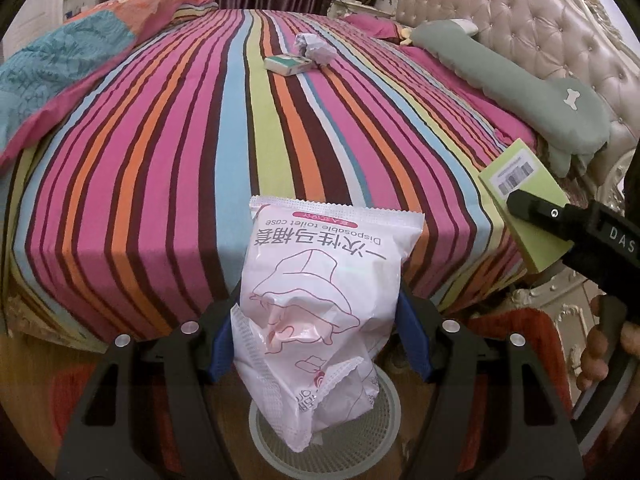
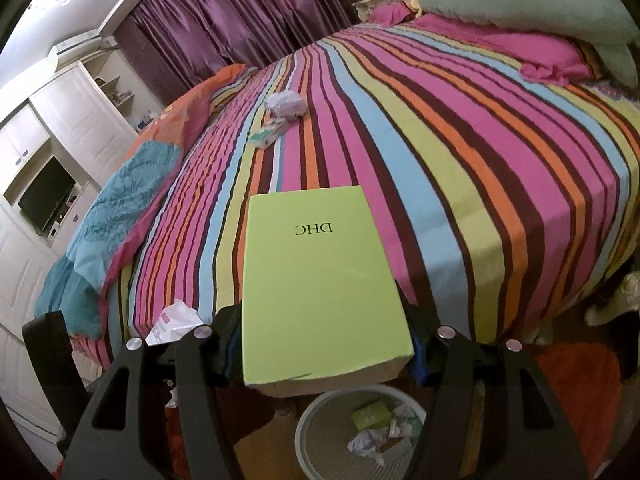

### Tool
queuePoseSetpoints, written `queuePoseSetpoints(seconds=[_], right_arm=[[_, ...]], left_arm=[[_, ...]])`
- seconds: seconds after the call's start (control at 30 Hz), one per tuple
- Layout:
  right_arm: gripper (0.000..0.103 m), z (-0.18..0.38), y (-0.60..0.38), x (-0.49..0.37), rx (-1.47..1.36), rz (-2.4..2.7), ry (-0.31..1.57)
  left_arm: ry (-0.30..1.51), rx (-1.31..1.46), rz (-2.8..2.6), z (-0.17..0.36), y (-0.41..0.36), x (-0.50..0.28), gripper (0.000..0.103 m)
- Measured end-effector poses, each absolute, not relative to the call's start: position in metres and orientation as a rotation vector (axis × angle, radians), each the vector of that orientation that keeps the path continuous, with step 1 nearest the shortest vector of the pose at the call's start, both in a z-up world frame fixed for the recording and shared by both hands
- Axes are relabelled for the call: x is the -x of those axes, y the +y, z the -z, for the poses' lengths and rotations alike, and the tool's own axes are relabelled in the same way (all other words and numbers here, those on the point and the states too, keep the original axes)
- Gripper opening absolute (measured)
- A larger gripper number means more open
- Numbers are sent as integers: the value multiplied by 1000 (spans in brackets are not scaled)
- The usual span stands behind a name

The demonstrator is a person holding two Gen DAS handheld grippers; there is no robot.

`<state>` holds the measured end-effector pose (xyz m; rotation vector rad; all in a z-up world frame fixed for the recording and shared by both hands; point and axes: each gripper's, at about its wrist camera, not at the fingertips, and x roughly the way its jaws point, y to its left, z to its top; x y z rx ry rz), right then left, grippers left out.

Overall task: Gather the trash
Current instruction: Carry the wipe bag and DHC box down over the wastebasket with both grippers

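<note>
Left tongs [image 1: 316,344]: pinched the white packet [image 1: 320,292], long axis pointing away, hanging directly above the waste basket [image 1: 384,400].
Right tongs [image 2: 324,344]: pinched the green box [image 2: 320,280], basket [image 2: 320,412] just below and slightly nearer (paper scraps already inside).
Nearer the drop: the left, by my judgement.
Left on the bed [image 1: 168,168]: crumpled paper [image 1: 314,46], small carton [image 1: 286,64].

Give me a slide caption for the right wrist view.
Right gripper holds a lime-green DHC box above the wastebasket, striped bed behind.
</note>
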<state>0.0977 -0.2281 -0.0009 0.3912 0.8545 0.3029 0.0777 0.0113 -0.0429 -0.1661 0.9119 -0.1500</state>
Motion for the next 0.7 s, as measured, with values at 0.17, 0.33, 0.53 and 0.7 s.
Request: queuePoseSetpoints(seconds=[0.17,0.33,0.53,0.7], right_arm=[[59,11,-224,-84,-385,-304,885],[59,26,-218,-72,-379,-299,932],[59,50,-211,-60,-385,-286,1015],[59,67,-205,-54,-358,-274,1085]], left_arm=[[933,167,151,52,8,-62,66],[961,173,159,65,2,-50,66],[1010,192,167,82,0,-42,66],[1074,213,149,102,3,-40,66]])
